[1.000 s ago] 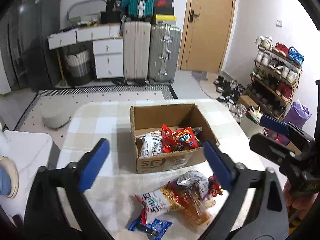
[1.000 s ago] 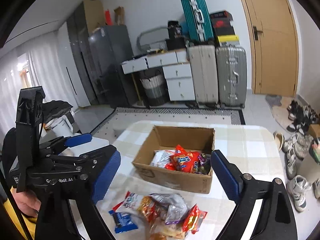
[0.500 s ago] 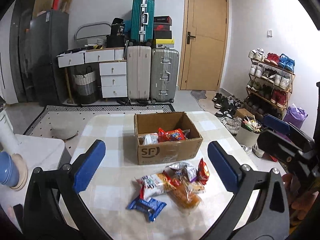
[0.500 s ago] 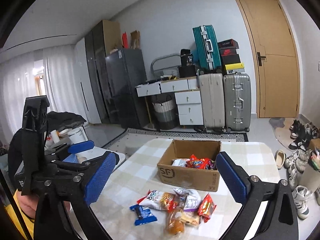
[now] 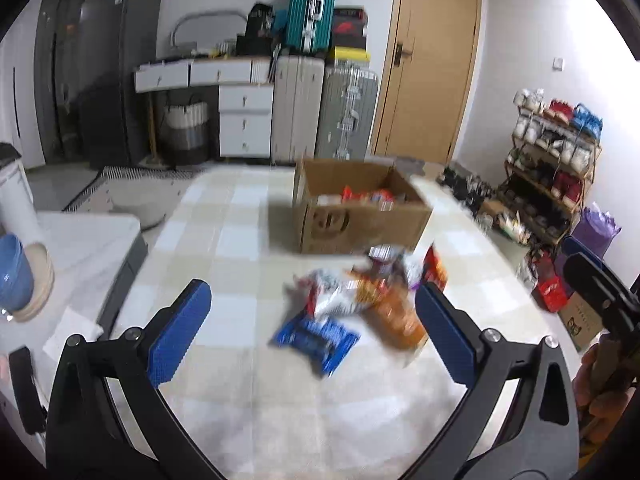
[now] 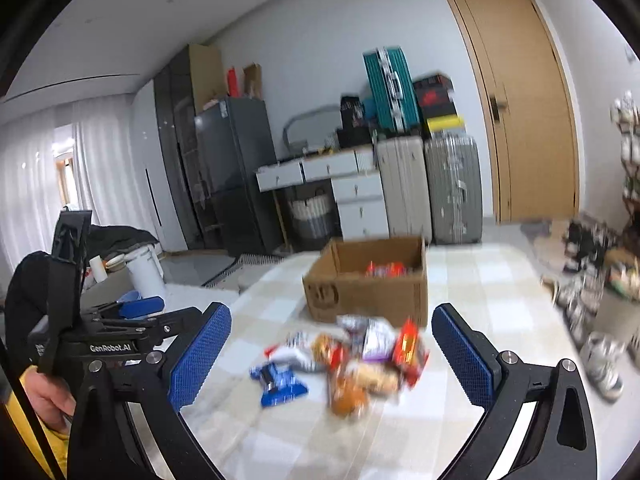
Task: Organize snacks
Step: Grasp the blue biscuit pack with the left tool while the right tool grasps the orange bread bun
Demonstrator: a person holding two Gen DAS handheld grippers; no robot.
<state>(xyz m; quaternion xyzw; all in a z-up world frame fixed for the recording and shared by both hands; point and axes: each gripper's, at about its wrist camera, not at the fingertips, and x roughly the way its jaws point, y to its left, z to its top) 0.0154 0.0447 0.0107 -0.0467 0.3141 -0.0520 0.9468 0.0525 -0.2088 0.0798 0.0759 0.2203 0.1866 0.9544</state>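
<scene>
Facing: loose snack pile (image 5: 360, 300) straight ahead of both grippers, on the checked table (image 5: 224, 240), between the tools and the cardboard box (image 5: 356, 216).
Left gripper (image 5: 312, 324): spread wide, nothing between the blue pads, pointing down over the near table.
Right gripper (image 6: 332, 356): spread wide as well, empty, aimed at the same heap.
Nearest packet, left side: blue packet (image 5: 316, 338), flat at the near left edge of the pile, long axis slanting across the left gripper's line.
Nearest packet, right side: red packet (image 6: 410, 346), propped at the pile's right edge, just short of the box's front wall.
Middle of heap: orange bag (image 6: 352, 388) and white-and-purple wrappers, overlapping; blurred, so exact edges unclear.
Box: open-topped, a few red packets already inside, beyond the pile.
Judged reach: blue packet closer to the left tool, red packet to the right; box farther than either.
</scene>
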